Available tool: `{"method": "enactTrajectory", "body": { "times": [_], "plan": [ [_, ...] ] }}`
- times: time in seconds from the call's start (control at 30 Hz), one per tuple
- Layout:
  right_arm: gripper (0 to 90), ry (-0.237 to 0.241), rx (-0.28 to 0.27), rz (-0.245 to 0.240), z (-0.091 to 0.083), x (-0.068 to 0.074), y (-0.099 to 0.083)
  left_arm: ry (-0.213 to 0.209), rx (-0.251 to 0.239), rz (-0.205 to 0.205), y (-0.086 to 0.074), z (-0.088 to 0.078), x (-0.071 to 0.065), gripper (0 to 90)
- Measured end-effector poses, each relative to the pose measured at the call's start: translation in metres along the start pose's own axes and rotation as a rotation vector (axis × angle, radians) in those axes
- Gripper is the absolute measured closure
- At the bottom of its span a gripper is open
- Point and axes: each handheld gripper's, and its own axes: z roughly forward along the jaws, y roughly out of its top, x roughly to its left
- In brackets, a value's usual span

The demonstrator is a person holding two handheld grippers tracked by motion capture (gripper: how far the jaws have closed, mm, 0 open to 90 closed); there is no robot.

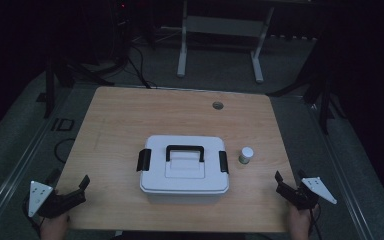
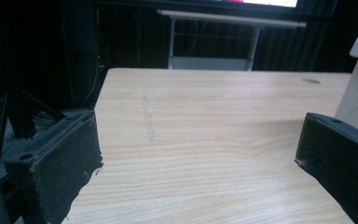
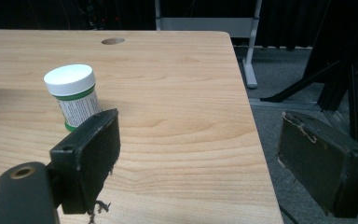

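Both grippers, left (image 1: 77, 187) and right (image 1: 286, 186), gape empty at the table's (image 1: 115, 115) near corners, box (image 1: 184, 167) seemingly latched, jar (image 1: 246, 155) beside it untouched: nothing begun.

The high view looks forward and down from above the near edge of the tabletop (image 1: 115, 115), taking in its whole surface and the dark floor beyond. The left gripper view sits low at the near left corner, close over the wood, facing across it toward the far edge. The right gripper view sits low at the near right corner, facing the far right corner. All three share the white jar (image 1: 246, 155) (image 3: 73, 95) side's cable hole (image 1: 217, 105) (image 2: 311, 81) (image 3: 113, 41).
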Motion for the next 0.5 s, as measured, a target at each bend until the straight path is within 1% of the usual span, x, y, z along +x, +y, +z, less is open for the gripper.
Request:
{"method": "enactTrajectory", "body": {
  "times": [0.03,0.07,0.1,0.17,0.2,0.23,0.27,0.33,0.4,0.43,0.47,0.5],
  "plan": [
    [13.0,0.001,0.000,-0.003,0.000,0.000,0.000,-0.002,0.006,0.010,0.000,0.001,-0.001,0.0],
    [13.0,0.001,0.000,-0.003,0.000,0.000,0.000,-0.002,0.006,0.010,0.000,0.001,-0.001,0.0],
    [13.0,0.002,0.001,-0.023,0.000,0.002,0.000,-0.016,0.014,0.010,0.001,0.001,-0.002,0.0],
    [12.9,0.004,0.004,-0.030,0.000,0.003,0.000,-0.023,0.017,0.006,0.001,0.001,-0.002,0.0],
    [13.0,0.006,0.003,-0.046,0.001,0.005,0.000,-0.044,0.033,0.010,0.003,0.002,-0.001,0.0],
    [13.0,0.010,0.004,-0.051,0.001,0.005,0.000,-0.054,0.040,0.011,0.004,0.002,-0.001,0.0],
    [13.0,0.010,0.004,-0.051,0.001,0.005,0.000,-0.054,0.040,0.011,0.004,0.002,-0.001,0.0],
    [13.0,0.013,0.004,-0.059,0.000,0.006,0.000,-0.093,0.075,0.017,0.005,0.002,0.001,0.0],
    [13.0,0.016,0.002,-0.057,0.000,0.006,0.000,-0.114,0.129,0.041,0.007,0.003,0.004,0.0],
    [13.0,0.018,0.002,-0.056,0.000,0.006,0.000,-0.127,0.161,0.047,0.007,0.004,0.006,0.0],
    [13.0,0.019,0.001,-0.054,0.000,0.006,0.000,-0.143,0.192,0.045,0.007,0.004,0.008,0.0],
    [12.9,0.020,0.001,-0.052,0.000,0.006,0.000,-0.150,0.215,0.052,0.007,0.005,0.010,0.0]
  ]
}}
